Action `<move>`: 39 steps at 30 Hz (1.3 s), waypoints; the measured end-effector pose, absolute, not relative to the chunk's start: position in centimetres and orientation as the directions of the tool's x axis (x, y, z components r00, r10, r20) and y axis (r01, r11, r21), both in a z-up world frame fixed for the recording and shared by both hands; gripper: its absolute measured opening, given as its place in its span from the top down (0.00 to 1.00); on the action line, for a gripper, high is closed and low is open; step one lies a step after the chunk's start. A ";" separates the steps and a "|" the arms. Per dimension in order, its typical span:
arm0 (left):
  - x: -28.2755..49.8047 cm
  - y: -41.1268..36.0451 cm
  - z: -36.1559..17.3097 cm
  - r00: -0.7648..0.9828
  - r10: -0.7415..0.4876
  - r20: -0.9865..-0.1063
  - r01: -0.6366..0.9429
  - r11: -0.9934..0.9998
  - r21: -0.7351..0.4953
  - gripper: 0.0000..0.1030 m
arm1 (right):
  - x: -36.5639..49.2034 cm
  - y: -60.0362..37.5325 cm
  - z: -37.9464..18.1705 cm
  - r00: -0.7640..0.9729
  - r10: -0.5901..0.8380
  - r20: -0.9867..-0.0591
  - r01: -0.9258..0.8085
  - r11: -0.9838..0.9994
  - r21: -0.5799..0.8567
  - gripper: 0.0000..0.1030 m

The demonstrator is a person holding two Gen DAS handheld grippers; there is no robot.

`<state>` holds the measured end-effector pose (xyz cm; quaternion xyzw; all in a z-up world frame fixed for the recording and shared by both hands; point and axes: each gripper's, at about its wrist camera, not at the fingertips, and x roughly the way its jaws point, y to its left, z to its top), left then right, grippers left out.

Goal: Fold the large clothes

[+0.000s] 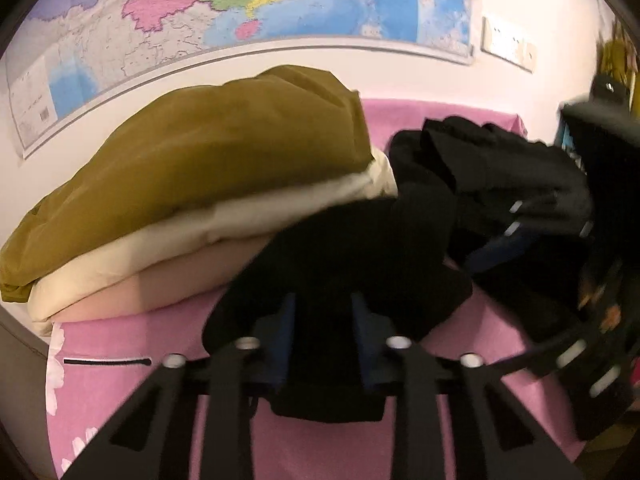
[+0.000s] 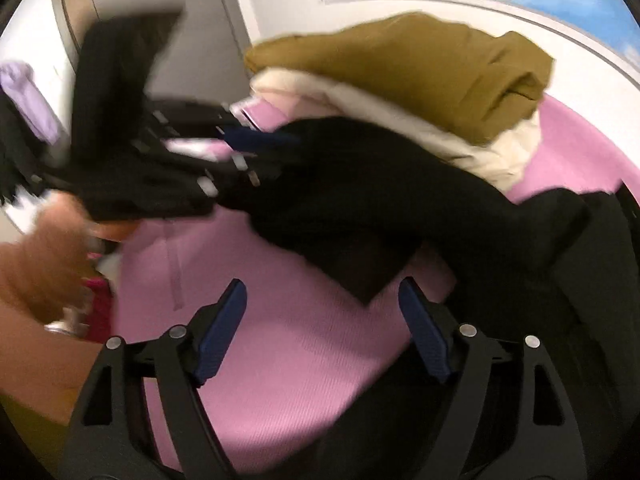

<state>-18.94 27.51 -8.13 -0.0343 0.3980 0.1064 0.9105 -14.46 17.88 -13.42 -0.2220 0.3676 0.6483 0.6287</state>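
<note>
Between left gripper (image 1: 323,320) fingers: black garment (image 1: 360,248) clamped, trailing ahead across pink sheet (image 1: 120,356). Ahead-left, folded pile: olive (image 1: 208,152) over cream (image 1: 200,224). Right gripper (image 2: 322,320) spread wide, holding nothing, over sheet, garment just beyond fingertips.
</note>
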 end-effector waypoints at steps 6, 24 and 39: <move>-18.7 29.2 -6.9 0.671 0.052 -0.740 -0.195 0.975 -0.109 0.85 | -13.6 19.9 -12.9 -0.160 0.690 -0.706 -0.957 0.068 0.283 0.87; -13.2 24.5 -5.6 0.713 -0.241 -0.658 0.068 0.958 -0.278 0.47 | 1.5 -14.5 -3.5 0.302 0.726 -0.618 -0.628 0.639 0.444 0.91; -6.0 20.2 -7.8 0.689 -0.064 -0.722 0.076 0.997 -0.016 0.47 | -1.8 -4.6 -9.4 0.311 0.611 -0.728 -0.832 0.545 0.102 0.33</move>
